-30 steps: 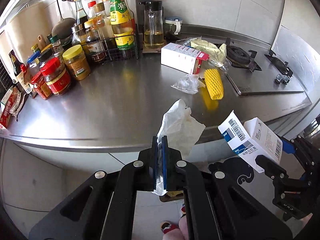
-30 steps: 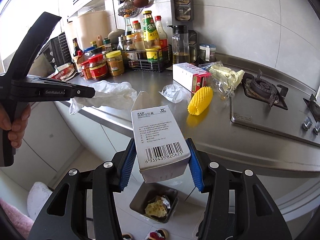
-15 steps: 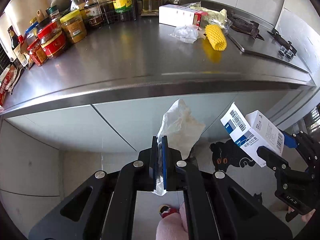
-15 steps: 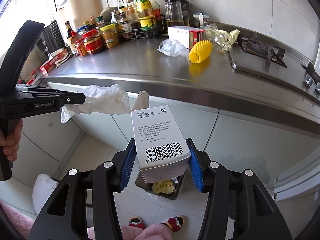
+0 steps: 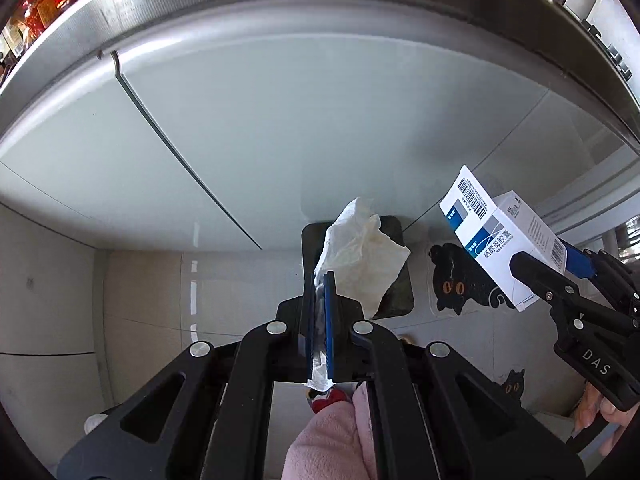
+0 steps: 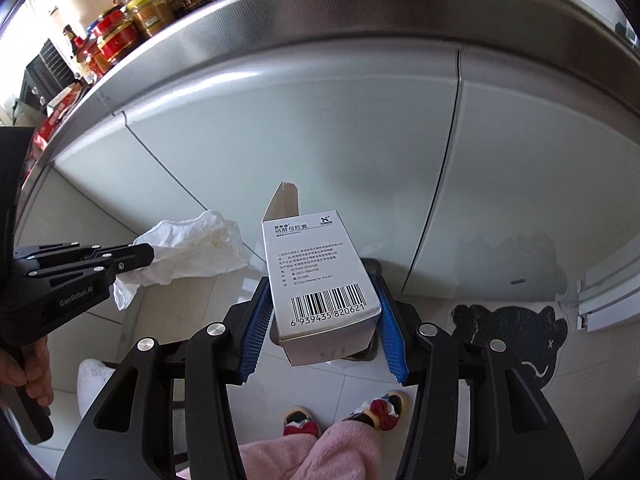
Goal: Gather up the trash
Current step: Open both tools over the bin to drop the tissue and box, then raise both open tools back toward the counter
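Note:
My left gripper (image 5: 319,280) is shut on a crumpled white tissue (image 5: 360,252) and holds it over a dark trash bin (image 5: 394,300) on the floor. The tissue also shows in the right wrist view (image 6: 192,252). My right gripper (image 6: 322,312) is shut on a white and blue medicine box (image 6: 316,276) with an open flap, held above the floor in front of the cabinets. The box shows at the right of the left wrist view (image 5: 504,248). The bin is mostly hidden behind the box in the right wrist view.
Grey cabinet doors (image 5: 280,128) fill the background under the steel counter edge (image 6: 320,20). Jars (image 6: 120,36) stand on the counter at upper left. A black cat mat (image 6: 508,332) lies on the tiled floor at right. The person's slippers (image 6: 344,412) are below.
Both grippers have dropped from counter height down in front of the cabinets, each keeping its hold. The left one now holds the tissue over the bin.

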Demonstrator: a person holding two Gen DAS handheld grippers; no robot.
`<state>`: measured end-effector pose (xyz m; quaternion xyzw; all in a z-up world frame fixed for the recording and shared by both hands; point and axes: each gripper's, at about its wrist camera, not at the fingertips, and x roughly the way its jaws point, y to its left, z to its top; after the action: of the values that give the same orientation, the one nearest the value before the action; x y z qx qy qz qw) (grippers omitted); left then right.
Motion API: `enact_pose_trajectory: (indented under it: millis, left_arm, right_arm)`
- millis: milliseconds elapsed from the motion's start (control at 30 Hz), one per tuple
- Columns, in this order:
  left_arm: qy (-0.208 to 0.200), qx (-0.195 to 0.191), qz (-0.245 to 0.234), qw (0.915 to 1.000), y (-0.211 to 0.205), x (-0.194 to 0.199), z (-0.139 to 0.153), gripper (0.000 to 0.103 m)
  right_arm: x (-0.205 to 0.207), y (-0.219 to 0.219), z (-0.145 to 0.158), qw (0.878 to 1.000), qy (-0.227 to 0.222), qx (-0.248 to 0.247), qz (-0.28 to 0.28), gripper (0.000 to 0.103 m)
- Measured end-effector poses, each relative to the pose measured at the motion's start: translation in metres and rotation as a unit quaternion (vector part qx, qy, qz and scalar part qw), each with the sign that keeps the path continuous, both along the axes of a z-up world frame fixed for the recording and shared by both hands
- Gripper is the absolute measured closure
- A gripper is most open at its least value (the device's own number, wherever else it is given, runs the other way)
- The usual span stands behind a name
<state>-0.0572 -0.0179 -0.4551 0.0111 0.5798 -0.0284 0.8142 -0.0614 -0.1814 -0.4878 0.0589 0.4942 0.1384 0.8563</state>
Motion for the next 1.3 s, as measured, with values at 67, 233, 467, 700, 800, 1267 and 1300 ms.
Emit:
enact_pose_trajectory:
  millis: [67, 233, 467, 700, 800, 1267, 1300]
  left_arm:
    - [0.012, -0.003, 0.003, 0.9999, 0.001, 0.003, -0.021, 0.100]
    - [0.042, -0.012, 0.006, 0.9990, 0.003, 0.010, -0.074, 0.100]
    - [0.077, -0.033, 0.001, 0.9965, 0.002, 0.019, -0.132, 0.100]
    - [0.102, -0.046, -0.003, 0.9937, -0.010, 0.029, -0.167, 0.100]
    - [0.107, -0.046, -0.003, 0.9932, -0.013, 0.032, -0.174, 0.100]
    - [0.076, -0.015, 0.008, 0.9970, -0.006, 0.038, -0.147, 0.066]
    - [0.071, -0.012, 0.008, 0.9974, -0.005, 0.038, -0.141, 0.066]
  right_arm:
    - [0.008, 0.001, -0.022, 1.000, 0.021, 0.001, -0.006, 0.052]
    - [0.026, 0.004, -0.072, 0.998, 0.065, -0.006, -0.016, 0.052]
    - [0.052, 0.012, -0.120, 0.994, 0.099, -0.005, -0.034, 0.052]
    - [0.076, 0.022, -0.150, 0.990, 0.133, 0.007, -0.051, 0.052]
    - [0.083, 0.026, -0.160, 0.988, 0.142, 0.015, -0.052, 0.052]
    - [0.090, 0.027, -0.142, 0.990, 0.133, 0.010, -0.051, 0.033]
    - [0.089, 0.027, -0.135, 0.990, 0.128, 0.008, -0.051, 0.033]
